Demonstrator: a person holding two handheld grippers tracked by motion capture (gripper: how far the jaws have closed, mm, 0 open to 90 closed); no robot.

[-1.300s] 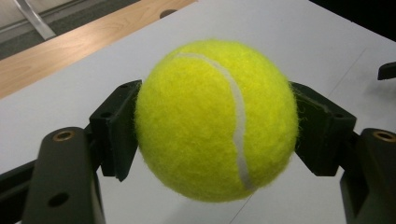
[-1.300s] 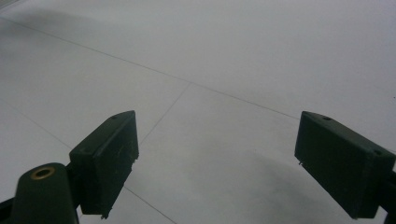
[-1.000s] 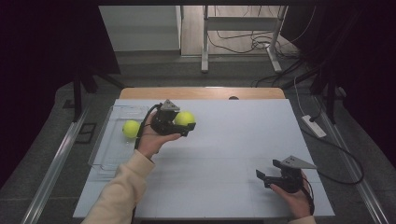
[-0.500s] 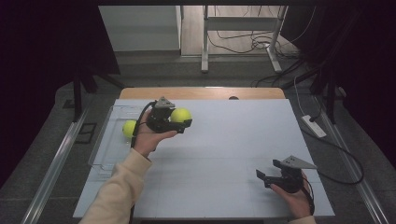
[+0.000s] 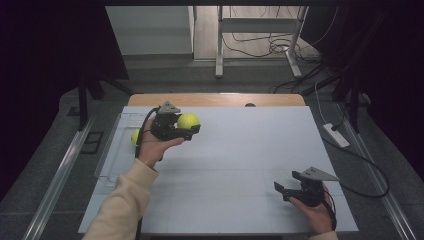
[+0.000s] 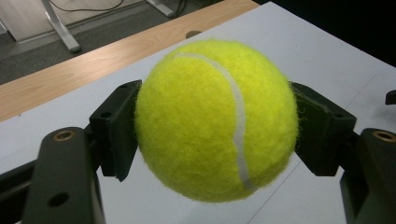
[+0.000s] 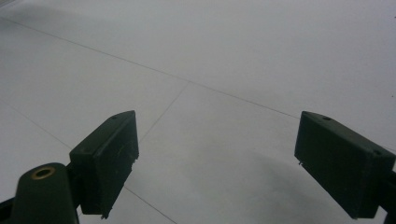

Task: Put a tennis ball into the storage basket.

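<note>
The left gripper (image 5: 192,129) pinches a ball (image 5: 188,121) between its jaws, one pad pressed on each side across the widest part, which is likely why the ball sits steady and does not slip out. In the left gripper view the ball (image 6: 217,119) hangs clear above the table (image 6: 327,42), its white seam running down the front. From the high view the ball sits at about 10 o'clock on the table (image 5: 250,150), held just inside the table's left part, beside a clear tray (image 5: 112,150) that lies along the left edge. A second ball (image 5: 135,136) rests in that tray, half hidden behind the left hand (image 5: 152,147), at 9 o'clock from the held one. The held ball appears lifted out over the open sheet, probably so it can be set down somewhere toward the middle. The right gripper (image 5: 281,189) waits at about 5 o'clock, well apart from both balls, low over the table; in the right gripper view its jaws stand spread wide with nothing between them but bare table (image 7: 210,60), which suggests it is parked out of the way or ready to receive.
</note>
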